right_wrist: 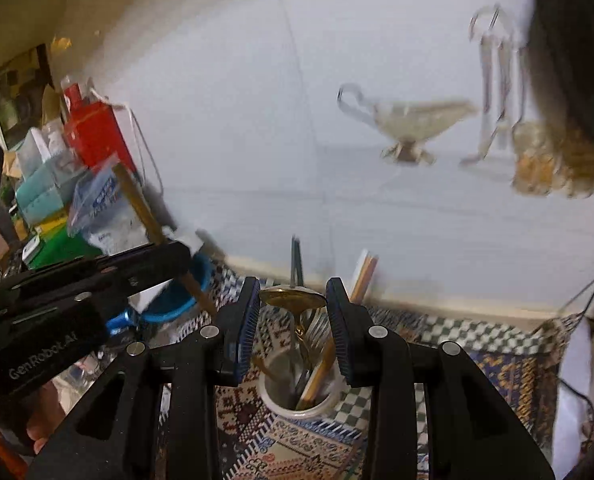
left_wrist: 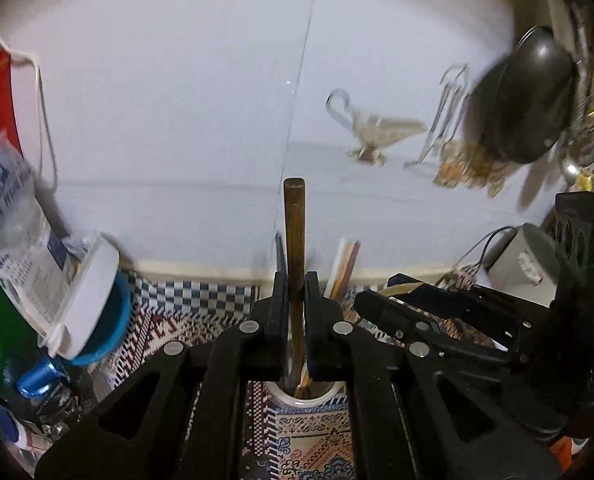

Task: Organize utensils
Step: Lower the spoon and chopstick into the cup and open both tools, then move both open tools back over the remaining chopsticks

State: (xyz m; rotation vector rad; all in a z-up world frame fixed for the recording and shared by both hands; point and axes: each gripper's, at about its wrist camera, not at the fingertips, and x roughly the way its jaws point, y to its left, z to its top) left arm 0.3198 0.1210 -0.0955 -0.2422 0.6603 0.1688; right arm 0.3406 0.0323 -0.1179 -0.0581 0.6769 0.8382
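A white utensil cup [right_wrist: 297, 406] stands on the patterned cloth, with forks, chopsticks and a gold spoon [right_wrist: 293, 298] in it. My right gripper [right_wrist: 291, 312] is above the cup, its pads pressed on the two edges of the spoon's bowl, and the spoon's handle runs down into the cup. My left gripper [left_wrist: 295, 284] is shut on a brown wooden handle [left_wrist: 294, 232] that stands upright over the same cup [left_wrist: 311, 394]. In the right wrist view the left gripper [right_wrist: 177, 264] comes in from the left with that handle [right_wrist: 137, 200]. The right gripper [left_wrist: 381, 294] shows beside it in the left wrist view.
A blue cup with a white lid [left_wrist: 97, 300], a plastic bag [left_wrist: 13, 208] and a red box [right_wrist: 95, 132] crowd the left side. A glass sauce boat [right_wrist: 409, 120], hanging metal utensils [right_wrist: 497, 80] and a dark pan [left_wrist: 525, 96] are at the white wall.
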